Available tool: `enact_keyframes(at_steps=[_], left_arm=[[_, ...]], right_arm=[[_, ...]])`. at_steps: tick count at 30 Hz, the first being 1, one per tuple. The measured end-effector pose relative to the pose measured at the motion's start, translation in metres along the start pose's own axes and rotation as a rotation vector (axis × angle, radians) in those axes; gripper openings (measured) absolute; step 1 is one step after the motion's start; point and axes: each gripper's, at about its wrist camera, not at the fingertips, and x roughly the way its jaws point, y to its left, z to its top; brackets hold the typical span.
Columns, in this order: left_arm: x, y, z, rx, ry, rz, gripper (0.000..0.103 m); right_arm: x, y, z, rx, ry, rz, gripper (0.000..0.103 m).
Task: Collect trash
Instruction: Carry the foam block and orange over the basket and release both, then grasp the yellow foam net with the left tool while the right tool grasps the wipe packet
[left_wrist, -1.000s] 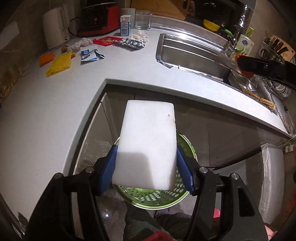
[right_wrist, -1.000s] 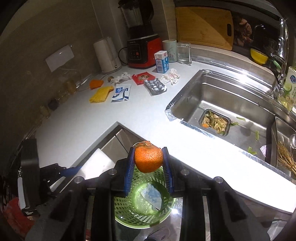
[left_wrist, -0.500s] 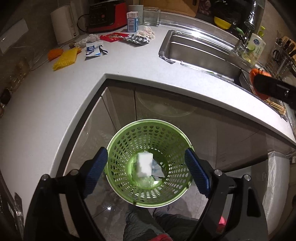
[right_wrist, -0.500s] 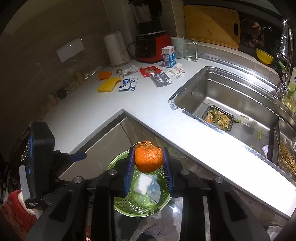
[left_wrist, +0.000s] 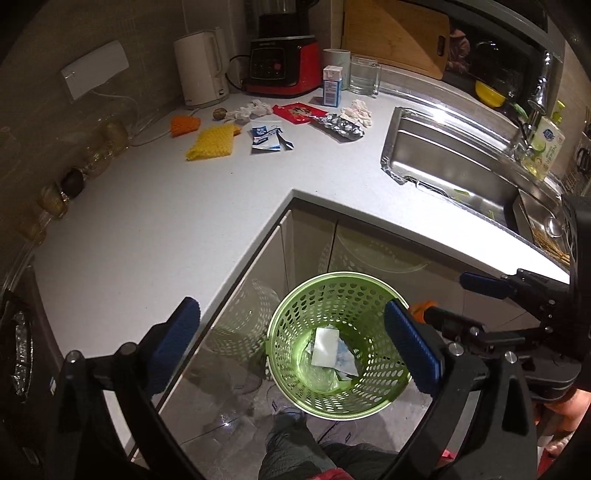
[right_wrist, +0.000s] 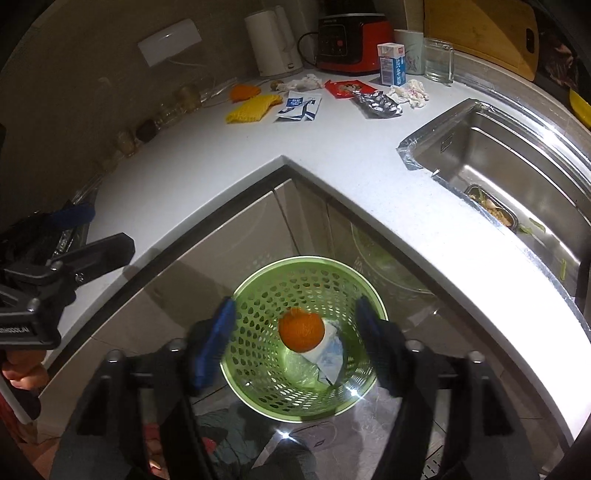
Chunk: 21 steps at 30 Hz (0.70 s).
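A green perforated basket (left_wrist: 295, 314) stands on the floor by the counter corner, with a white block (left_wrist: 325, 345) and paper scraps in it. My left gripper (left_wrist: 291, 314) hangs above it, its jaws opening with nothing between them. In the right wrist view an orange (right_wrist: 301, 330) drops free inside the basket (right_wrist: 258, 295). My right gripper (right_wrist: 295, 306) is right over the rim, its jaws opening, pads clear of the fruit. On the counter lie a yellow foam net (left_wrist: 212, 142), a blue-white packet (left_wrist: 267, 138), a red packet (left_wrist: 299, 112), foil (left_wrist: 341, 127) and tissues (left_wrist: 356, 110).
A kettle (left_wrist: 201, 70), a red blender base (left_wrist: 284, 70), a small carton (left_wrist: 332, 86) and a glass mug (left_wrist: 364, 79) stand at the back. The sink (left_wrist: 461, 162) lies to the right, holding a food tray (right_wrist: 495, 210). Cabinet doors (left_wrist: 310, 243) stand behind the basket. A person's leg (left_wrist: 288, 443) is beside it.
My left gripper opened, dropped the white block into the basket and rose. My right gripper came down over the basket and opened, and the orange left its pads and fell.
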Motion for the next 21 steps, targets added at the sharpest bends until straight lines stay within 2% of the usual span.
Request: enact_keyframes(at_steps=[5,11,16,21], left_arm=[[0.001,0.012,0.005,-0.038,0.001,0.023,0.095],[0.003,0.035,0.021,-0.080,-0.014,0.038,0.095],[0.020,0.061,0.051,-0.108,-0.037,0.028,0.095],[0.054,0.082,0.096,-0.060,-0.062,0.044,0.095]], right_arm=[[-0.006,0.000,0.011,0.002,-0.024,0.000,0.088],[-0.021,-0.005,0.038,0.017,-0.077,-0.022,0.094],[-0.023,-0.008,0.072,0.024,-0.129,-0.051,0.097],[-0.006,-0.011,0.117,0.005,-0.148,-0.101,0.099]])
